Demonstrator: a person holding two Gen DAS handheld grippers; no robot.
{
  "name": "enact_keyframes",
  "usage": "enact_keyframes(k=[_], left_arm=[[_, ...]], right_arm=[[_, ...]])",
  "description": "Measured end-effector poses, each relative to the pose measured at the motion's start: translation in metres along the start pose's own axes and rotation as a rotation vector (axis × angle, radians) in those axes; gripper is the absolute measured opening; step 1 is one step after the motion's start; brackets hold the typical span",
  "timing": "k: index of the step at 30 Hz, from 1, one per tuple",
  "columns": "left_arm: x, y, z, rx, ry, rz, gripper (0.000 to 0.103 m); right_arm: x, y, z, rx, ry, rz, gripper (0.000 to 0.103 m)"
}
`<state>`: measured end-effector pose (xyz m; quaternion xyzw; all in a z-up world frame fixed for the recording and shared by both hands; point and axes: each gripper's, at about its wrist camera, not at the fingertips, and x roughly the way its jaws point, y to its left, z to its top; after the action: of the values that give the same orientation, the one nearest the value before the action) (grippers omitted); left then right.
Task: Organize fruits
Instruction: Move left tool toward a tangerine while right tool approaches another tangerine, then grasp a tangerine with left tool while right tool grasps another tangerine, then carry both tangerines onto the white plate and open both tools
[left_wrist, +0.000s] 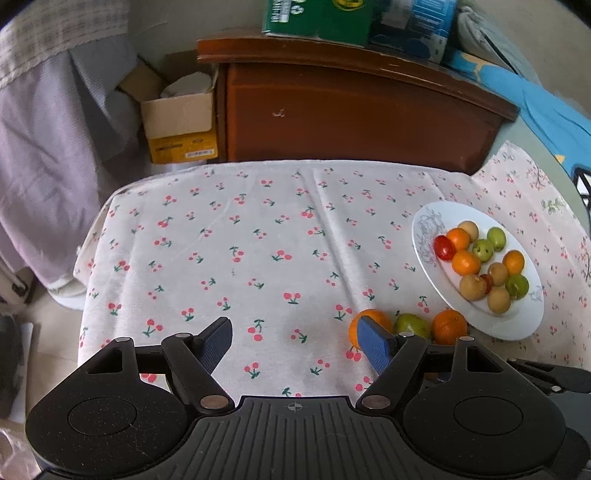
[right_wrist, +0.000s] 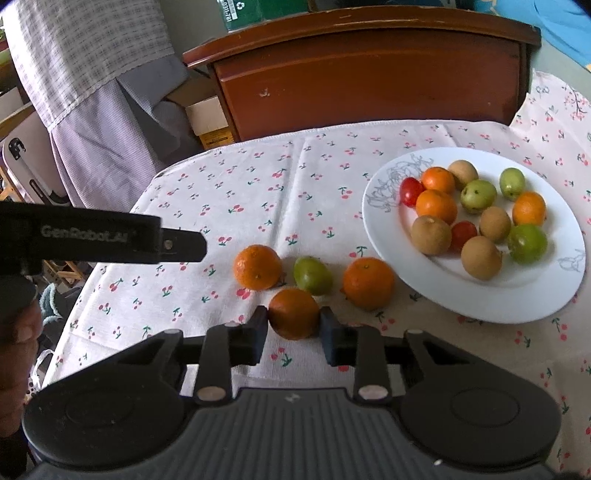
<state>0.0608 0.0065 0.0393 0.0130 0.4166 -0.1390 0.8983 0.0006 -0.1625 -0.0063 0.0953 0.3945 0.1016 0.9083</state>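
Observation:
A white plate (right_wrist: 476, 299) on the cherry-print cloth holds several small fruits: oranges, green fruits, brown fruits and red tomatoes. It also shows in the left wrist view (left_wrist: 428, 229). My right gripper (right_wrist: 293, 330) is shut on a small orange (right_wrist: 293, 314), just above the cloth. Beyond it lie two oranges (right_wrist: 257, 266) (right_wrist: 368, 282) and a green fruit (right_wrist: 312, 275), left of the plate. My left gripper (left_wrist: 295, 341) is open and empty over the cloth; an orange (left_wrist: 373, 317), the green fruit (left_wrist: 412, 325) and another orange (left_wrist: 448, 325) sit behind its right finger.
A brown wooden cabinet (left_wrist: 351, 110) stands behind the table with boxes on top. A cardboard box (left_wrist: 181, 125) and hanging cloth (left_wrist: 44, 147) are at the far left. The left gripper's body shows in the right wrist view (right_wrist: 103, 240) at left.

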Motion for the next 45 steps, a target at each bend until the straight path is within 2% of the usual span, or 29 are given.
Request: enact_keyframes(k=[13,20,24,27,29,32,45], left_arm=[[0.014,-0.022,-0.006,0.078,0.008,-0.089,0.072],[0.024,-0.032,-0.012,0.147,0.002,-0.123,0.057],[0.030,-0.037,-0.014,0.168,-0.006,-0.131,0.055],[0.033,-0.038,-0.015,0.174,-0.013,-0.141,0.046],[0.036,-0.039,-0.015,0.174,-0.009,-0.151,0.036],[0.038,-0.041,-0.016,0.183,-0.006,-0.147,0.029],[0.014,-0.042,-0.009,0.152,-0.066,-0.145,0.029]], right_arm=[[-0.033,-0.026,-0.007,0.103,-0.002,-0.008,0.030],[-0.039,-0.036,-0.010,0.147,0.003,-0.011,0.030],[-0.041,-0.039,-0.010,0.166,0.002,-0.007,0.030],[-0.042,-0.039,-0.010,0.168,0.001,-0.003,0.030],[-0.042,-0.040,-0.010,0.177,0.001,0.000,0.030],[-0.041,-0.042,-0.009,0.187,0.003,-0.002,0.030],[-0.044,-0.041,-0.007,0.187,-0.016,0.009,0.030]])
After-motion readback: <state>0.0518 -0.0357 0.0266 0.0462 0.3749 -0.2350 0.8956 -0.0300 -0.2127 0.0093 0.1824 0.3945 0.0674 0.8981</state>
